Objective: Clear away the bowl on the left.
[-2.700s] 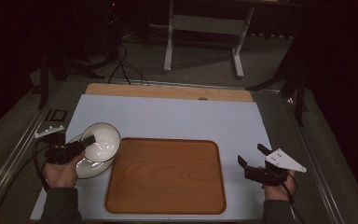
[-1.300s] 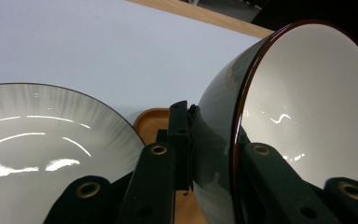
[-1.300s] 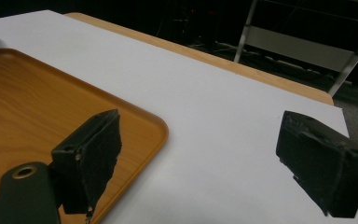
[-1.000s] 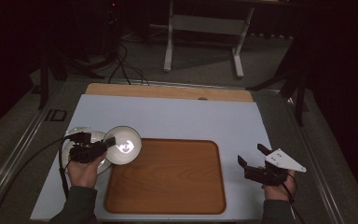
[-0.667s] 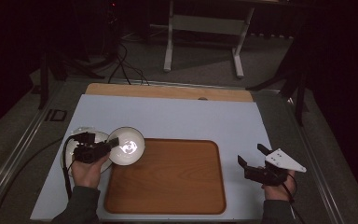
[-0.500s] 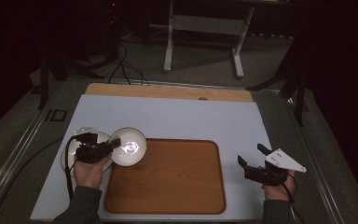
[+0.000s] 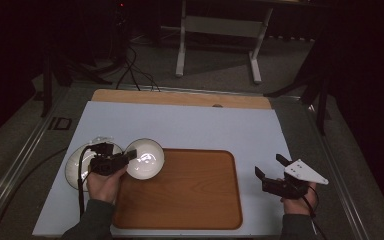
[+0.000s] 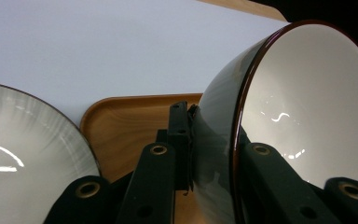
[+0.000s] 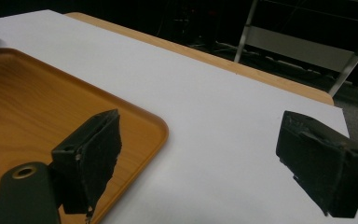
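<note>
While your left gripper (image 7: 126, 158) has its jaws clamped on the rim of the white bowl (image 7: 145, 159), dark-edged and glossy, it's tipped over the tray's (image 7: 190, 195) left corner. Since earlier it's lifted off the plate (image 7: 77, 167) and shifted right. Your right gripper (image 7: 270, 168) hangs wide open, empty.

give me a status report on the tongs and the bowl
Left tongs shut on bowl rim, bowl tilted at tray corner. Right tongs open, empty. Plate beside; tray bare.

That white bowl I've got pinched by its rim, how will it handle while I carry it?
The bowl looks glazed and glossy, so probably slippery between the left gripper jaws. Held by one rim edge and tilted, it may swing or slip. It seems ceramic, so likely stiff and fragile.
</note>
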{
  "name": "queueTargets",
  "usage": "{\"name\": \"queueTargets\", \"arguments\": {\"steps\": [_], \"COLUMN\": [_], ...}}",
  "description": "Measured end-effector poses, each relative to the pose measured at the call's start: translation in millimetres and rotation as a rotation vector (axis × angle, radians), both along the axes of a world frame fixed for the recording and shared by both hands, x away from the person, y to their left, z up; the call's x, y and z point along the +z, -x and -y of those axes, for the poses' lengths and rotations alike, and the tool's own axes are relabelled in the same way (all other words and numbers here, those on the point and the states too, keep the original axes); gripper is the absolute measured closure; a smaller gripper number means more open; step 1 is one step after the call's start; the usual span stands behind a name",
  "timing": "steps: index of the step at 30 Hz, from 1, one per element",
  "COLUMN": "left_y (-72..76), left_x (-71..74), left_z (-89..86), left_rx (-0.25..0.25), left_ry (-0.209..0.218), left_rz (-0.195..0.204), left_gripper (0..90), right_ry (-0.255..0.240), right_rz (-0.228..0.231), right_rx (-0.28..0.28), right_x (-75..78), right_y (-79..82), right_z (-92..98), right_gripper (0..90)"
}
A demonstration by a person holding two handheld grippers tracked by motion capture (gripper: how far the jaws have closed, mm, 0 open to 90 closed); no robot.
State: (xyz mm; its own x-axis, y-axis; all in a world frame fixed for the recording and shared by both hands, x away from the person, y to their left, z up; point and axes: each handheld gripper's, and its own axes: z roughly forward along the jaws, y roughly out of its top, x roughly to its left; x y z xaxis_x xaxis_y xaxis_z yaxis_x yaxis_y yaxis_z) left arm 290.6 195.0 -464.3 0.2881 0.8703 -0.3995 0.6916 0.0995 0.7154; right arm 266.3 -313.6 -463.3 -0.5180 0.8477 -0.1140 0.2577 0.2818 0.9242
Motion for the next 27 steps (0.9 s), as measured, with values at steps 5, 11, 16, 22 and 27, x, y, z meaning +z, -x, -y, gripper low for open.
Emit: {"name": "queueTargets", "arguments": {"steps": [5,11,16,22,27], "left_y": [-1.5,-2.5,-3.0,-3.5,-3.8], "left_x": [-1.1,-1.8,-2.5,-3.8,-4.7], "left_z": [4.8,9.3,12.4,18.1,22.6], "left_rx": [-0.01,-0.019,-0.022,-0.033,-0.042], "left_ry": [-0.006,-0.006,-0.011,-0.024,-0.03], "left_rz": [-0.001,-0.003,-0.001,0.002,0.002], "left_gripper": [81.2,81.2,81.2,81.2,81.2], "right_ry": [0.0,-0.001,0.0,0.0,-0.001], "right_rz": [0.0,-0.001,-0.001,-0.002,-0.002], "right_rx": [0.001,0.001,0.002,0.002,0.002], "right_x": [0.0,-0.1,-0.1,-0.1,-0.1], "right_y": [0.0,0.0,0.0,-0.1,-0.1], "right_z": [-0.1,-0.1,-0.2,-0.2,-0.1], "right_gripper": [13.7,13.7,13.7,13.7,13.7]}}
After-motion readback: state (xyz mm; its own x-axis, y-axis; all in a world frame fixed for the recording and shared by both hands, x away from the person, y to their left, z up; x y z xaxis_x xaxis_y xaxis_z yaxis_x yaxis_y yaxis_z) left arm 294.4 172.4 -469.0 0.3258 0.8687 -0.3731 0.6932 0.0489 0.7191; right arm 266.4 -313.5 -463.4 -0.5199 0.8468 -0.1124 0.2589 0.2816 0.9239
